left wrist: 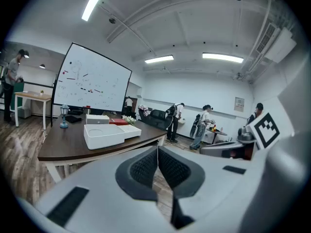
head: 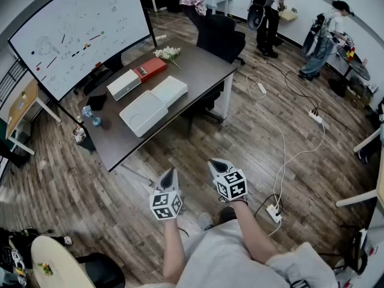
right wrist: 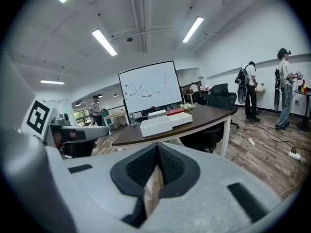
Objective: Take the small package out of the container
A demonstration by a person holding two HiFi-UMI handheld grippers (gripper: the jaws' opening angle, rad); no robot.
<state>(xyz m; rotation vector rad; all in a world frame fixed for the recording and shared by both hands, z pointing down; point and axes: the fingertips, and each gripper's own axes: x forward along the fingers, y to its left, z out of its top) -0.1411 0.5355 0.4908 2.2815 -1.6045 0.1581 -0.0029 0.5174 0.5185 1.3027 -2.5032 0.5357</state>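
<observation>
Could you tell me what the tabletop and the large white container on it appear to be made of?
Tabletop: probably dark laminate, smooth with a soft sheen. Large white container: likely matte plastic or coated card, judging by its uniform surface.

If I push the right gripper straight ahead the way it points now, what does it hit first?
The right gripper would probably meet the near edge of the dark table, just below the white container; depth is hard to judge.

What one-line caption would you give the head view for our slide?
Left tongs and right tongs, shut and empty, face a table holding white boxes.
</observation>
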